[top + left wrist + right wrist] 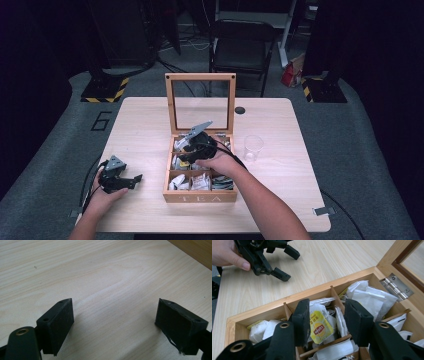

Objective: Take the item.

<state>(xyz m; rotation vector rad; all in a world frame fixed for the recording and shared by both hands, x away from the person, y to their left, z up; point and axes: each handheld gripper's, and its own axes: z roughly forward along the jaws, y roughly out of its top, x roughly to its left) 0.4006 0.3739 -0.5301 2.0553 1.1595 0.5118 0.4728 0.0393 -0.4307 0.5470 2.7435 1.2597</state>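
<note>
Fingers [358, 320] of the right gripper [329, 322] are standing partly open around a yellow tea bag [320, 327] in the tea box [200, 196], not yet gripping. Neighbouring bags at three o'clock could be getting pinched too. The left gripper [115, 322] is resting wide open, empty, on the surface [100, 277].

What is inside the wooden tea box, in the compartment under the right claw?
The tea box holds paper tea bags. Between the open jaws of the right claw lies a bag with a yellow Lipton tag, white bags around it. What lies beneath them is covered.
</note>
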